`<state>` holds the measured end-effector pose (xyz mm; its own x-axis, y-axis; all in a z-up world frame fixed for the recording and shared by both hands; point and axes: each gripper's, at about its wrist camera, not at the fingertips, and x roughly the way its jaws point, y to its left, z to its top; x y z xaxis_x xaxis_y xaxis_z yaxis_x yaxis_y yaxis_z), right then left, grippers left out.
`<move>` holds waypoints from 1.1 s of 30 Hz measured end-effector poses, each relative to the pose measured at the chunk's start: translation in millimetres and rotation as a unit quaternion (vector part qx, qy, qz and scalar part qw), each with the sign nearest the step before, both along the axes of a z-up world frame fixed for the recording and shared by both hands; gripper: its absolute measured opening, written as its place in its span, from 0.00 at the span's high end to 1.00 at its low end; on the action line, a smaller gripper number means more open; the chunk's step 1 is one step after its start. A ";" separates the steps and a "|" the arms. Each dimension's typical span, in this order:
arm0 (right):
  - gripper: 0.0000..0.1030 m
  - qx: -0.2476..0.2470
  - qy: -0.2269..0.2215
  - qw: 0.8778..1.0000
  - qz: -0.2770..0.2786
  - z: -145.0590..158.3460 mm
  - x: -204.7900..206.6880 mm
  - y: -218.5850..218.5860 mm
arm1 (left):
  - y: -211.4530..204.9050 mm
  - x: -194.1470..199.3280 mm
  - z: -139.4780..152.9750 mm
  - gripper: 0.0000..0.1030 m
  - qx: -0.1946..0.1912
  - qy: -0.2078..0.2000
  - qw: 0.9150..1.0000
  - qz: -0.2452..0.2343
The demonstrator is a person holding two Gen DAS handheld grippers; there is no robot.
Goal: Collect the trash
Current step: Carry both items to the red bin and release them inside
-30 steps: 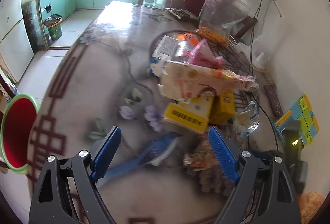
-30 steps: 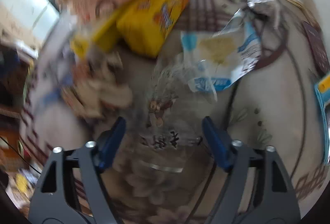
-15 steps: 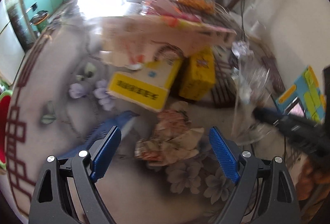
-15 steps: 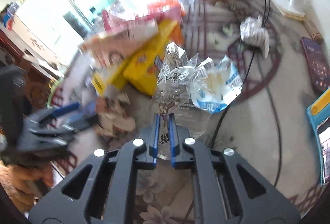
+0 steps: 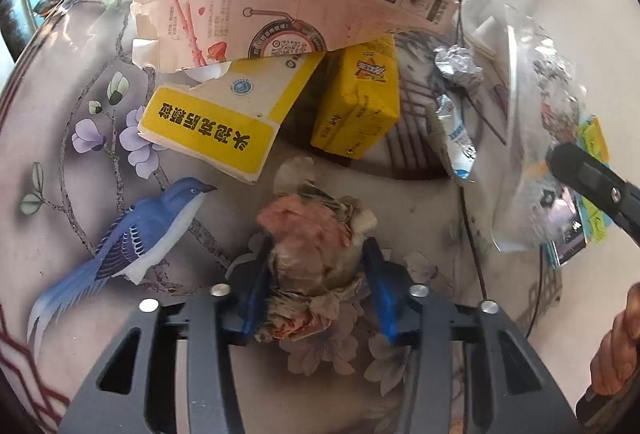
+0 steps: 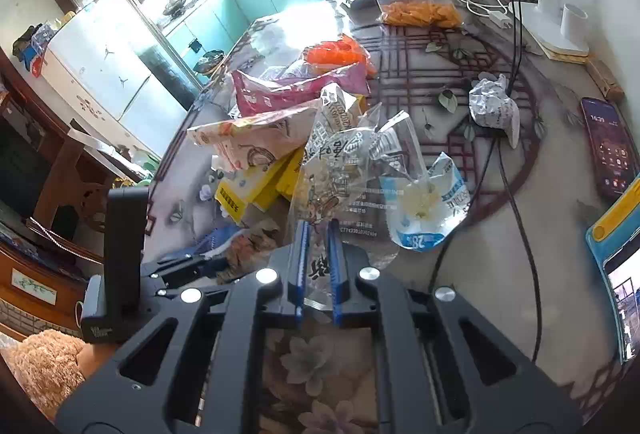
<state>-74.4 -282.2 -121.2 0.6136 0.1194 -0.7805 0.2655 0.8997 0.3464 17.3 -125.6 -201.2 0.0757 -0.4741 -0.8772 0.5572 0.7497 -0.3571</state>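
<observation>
Crumpled brown-pink paper wad (image 5: 316,234) sits between the closing left gripper's (image 5: 316,274) pads; right gripper (image 6: 316,266) clenches a clear printed plastic wrapper (image 6: 340,170).

On the worktop (image 5: 60,82), a crumpled wrapper (image 5: 312,234) lies in front of the yellow carton (image 5: 356,102); a flattened box (image 5: 216,122) sits left of the carton, a foil ball (image 5: 458,64) to its right.

Bright daylight, blown-out glare at top, sharp centre, fisheye-warped edges, dark corners
</observation>
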 end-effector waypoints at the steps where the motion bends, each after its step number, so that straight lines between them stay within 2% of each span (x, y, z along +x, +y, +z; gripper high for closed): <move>1: 0.90 0.000 -0.002 1.000 0.002 1.8 1.0 3.1 | 2.7 -0.9 2.4 0.67 -0.004 -0.003 1.000 -0.001; 8: 0.90 -0.004 -0.013 1.000 0.015 9.9 13.6 21.0 | 44.4 3.6 42.2 0.68 -0.049 -0.039 0.998 0.032; 12: 0.89 -0.012 -0.020 0.999 0.026 18.2 25.2 38.6 | 71.9 15.2 73.6 0.68 -0.070 -0.077 0.993 0.060; 18: 0.89 -0.025 -0.031 0.998 0.051 33.4 44.9 75.0 | 125.0 30.1 106.3 0.68 -0.089 -0.109 0.985 0.096; 25: 0.88 -0.038 -0.037 0.996 0.074 43.7 67.7 121.8 | 184.1 53.3 119.4 0.68 -0.084 -0.131 0.979 0.129; 33: 0.88 -0.041 -0.031 0.995 0.080 43.6 90.5 168.3 | 236.4 79.9 117.8 0.68 -0.083 -0.126 0.979 0.138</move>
